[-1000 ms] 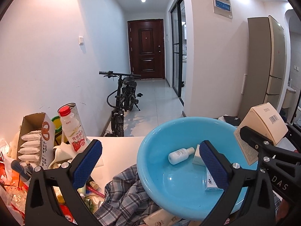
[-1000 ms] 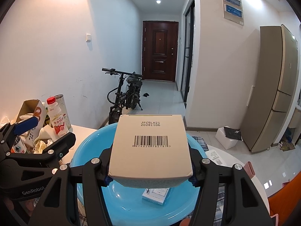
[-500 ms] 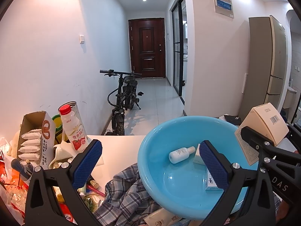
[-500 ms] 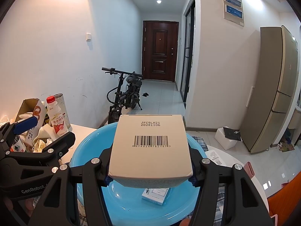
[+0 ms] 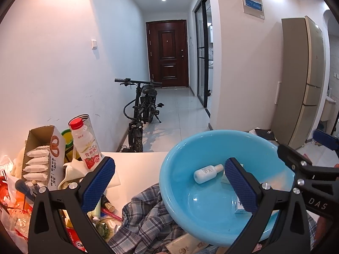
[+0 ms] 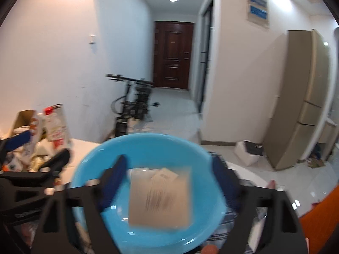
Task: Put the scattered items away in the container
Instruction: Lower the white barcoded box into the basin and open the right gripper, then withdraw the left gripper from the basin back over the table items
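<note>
Right tool (image 6: pixel 169 182): over the basin (image 6: pixel 89 163), jaws opening and already wide; the box (image 6: pixel 160 196) lies between and below them, clear of both pads, blurred, inside the basin; whether it has come to rest on the bottom cannot be told.

Left tool (image 5: pixel 169 187): jaws wide apart, holding nothing; one blue pad (image 5: pixel 98 187) over the clutter, the other in front of the basin's inside.

Basin (image 5: pixel 182 182): light blue, round, set on the white bench (image 5: pixel 135 163), its near side resting on a plaid cloth (image 5: pixel 144 216); in the left view it holds a small white bottle (image 5: pixel 206 171) lying on its side and a small white carton (image 5: pixel 239 206), partly hidden behind the right-hand pad; the box does not show in this view.

Clutter at the bench's left end, outside the basin: an open cardboard carton (image 5: pixel 45 156) of white sachets; a drink bottle (image 5: pixel 85 142) with a red cap, upright, just beside a tin can (image 5: pixel 90 124); a crumpled white cloth (image 5: pixel 72 173); red wrappers (image 5: pixel 10 199) and small tubes near the bench's front edge; a flat tan packet (image 5: pixel 186 245) poking out under the basin's near rim.

Right tool as seen from the left view (image 5: pixel 305 148): black frame at the basin's right rim, one blue pad (image 5: pixel 324 141) showing beyond it.

Beyond the bench: a black bike (image 5: pixel 143 110) parked by the wall; a brown door (image 5: pixel 167 53) at the hall's end; a tall fridge (image 5: pixel 303 80) at the right.
</note>
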